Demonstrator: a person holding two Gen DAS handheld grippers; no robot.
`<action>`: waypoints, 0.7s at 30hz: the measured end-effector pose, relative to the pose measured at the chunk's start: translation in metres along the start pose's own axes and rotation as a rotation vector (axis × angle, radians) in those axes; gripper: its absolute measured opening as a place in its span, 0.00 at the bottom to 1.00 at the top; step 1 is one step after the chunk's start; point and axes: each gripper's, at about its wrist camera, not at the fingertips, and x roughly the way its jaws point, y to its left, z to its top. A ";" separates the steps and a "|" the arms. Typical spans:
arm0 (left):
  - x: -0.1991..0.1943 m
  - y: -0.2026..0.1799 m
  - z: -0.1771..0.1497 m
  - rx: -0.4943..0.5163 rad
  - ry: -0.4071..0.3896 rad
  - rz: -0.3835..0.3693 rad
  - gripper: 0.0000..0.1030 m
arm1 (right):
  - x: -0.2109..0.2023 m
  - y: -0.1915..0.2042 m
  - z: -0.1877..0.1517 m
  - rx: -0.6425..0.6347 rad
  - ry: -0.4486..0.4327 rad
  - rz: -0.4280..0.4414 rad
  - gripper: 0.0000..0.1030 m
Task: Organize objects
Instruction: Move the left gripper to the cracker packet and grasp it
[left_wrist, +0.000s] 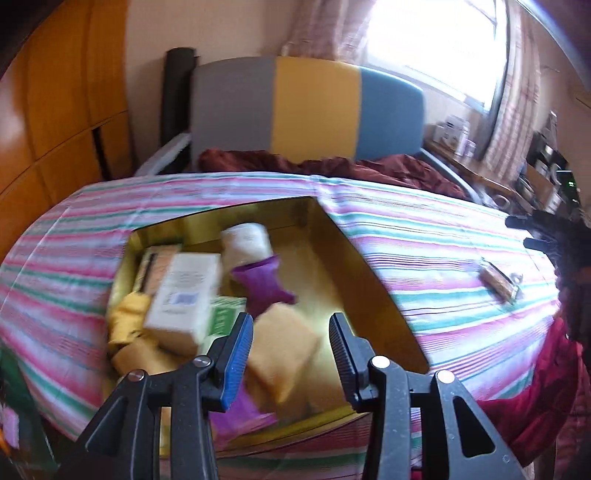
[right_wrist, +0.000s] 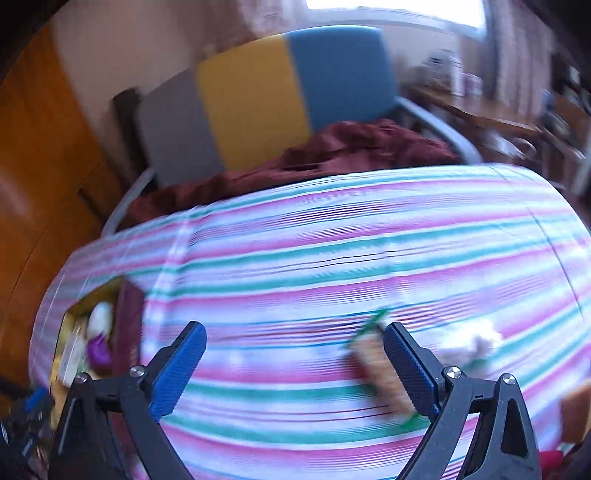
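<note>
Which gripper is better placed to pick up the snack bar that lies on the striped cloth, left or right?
Right. The right gripper is open and empty, with the snack bar on the striped cloth just beside one finger. The left gripper hangs over the gold box, far from the bar.

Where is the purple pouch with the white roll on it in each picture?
Left wrist view: purple pouch in the middle, inside the gold open box.
Right wrist view: purple pouch far left, inside the same box.
Shared landmark: grey, yellow and blue chair back.
</note>
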 end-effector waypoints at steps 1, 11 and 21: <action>0.001 -0.008 0.002 0.019 -0.003 -0.006 0.42 | -0.001 -0.017 0.002 0.055 -0.014 -0.018 0.95; 0.033 -0.092 0.025 0.125 0.088 -0.187 0.42 | -0.008 -0.131 -0.011 0.561 -0.091 0.051 0.95; 0.092 -0.200 0.033 0.188 0.279 -0.422 0.42 | -0.007 -0.137 -0.017 0.639 -0.100 0.127 0.98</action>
